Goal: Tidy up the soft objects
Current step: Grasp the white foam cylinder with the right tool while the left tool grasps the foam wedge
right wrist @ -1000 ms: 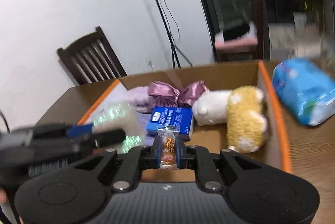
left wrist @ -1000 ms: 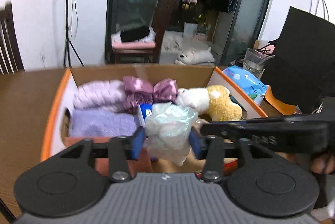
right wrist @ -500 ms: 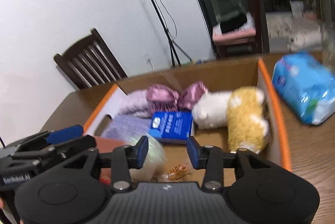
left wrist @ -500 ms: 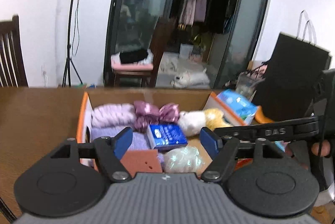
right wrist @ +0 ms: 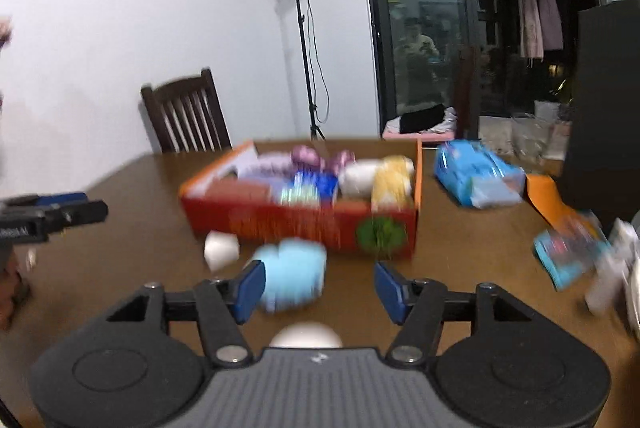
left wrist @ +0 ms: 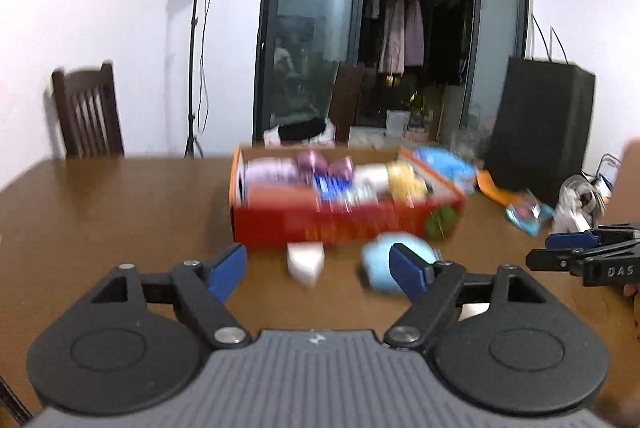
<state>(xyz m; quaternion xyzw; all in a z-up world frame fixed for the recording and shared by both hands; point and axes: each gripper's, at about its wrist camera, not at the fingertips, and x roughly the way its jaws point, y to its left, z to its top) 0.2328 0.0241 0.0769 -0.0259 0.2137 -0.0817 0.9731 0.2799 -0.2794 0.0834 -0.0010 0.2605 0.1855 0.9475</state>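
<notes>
A red-and-orange cardboard box (left wrist: 344,226) (right wrist: 296,224) stands on the brown table, blurred by motion. It holds purple towels, a pink satin piece, a blue pack and a white-and-yellow plush (right wrist: 384,175). In front of it lie a light-blue soft thing (left wrist: 378,264) (right wrist: 292,276) and a small white object (left wrist: 306,262) (right wrist: 221,248). My left gripper (left wrist: 318,268) is well back from the box, its jaws opening with nothing between them. My right gripper (right wrist: 320,286) is also back, its jaws opening and empty. A white round thing (right wrist: 306,336) shows just below it.
A blue tissue pack (right wrist: 476,175) lies right of the box, and a small blue packet (right wrist: 568,256) sits nearer the right edge. A black bag (left wrist: 540,123) stands at the back right. A dark chair (left wrist: 86,111) and a light stand (right wrist: 304,39) are behind the table.
Both grippers let go over the box, the left of a clear plastic bag and the right of a small snack packet. Both then pulled back from the box with jaws wider.
</notes>
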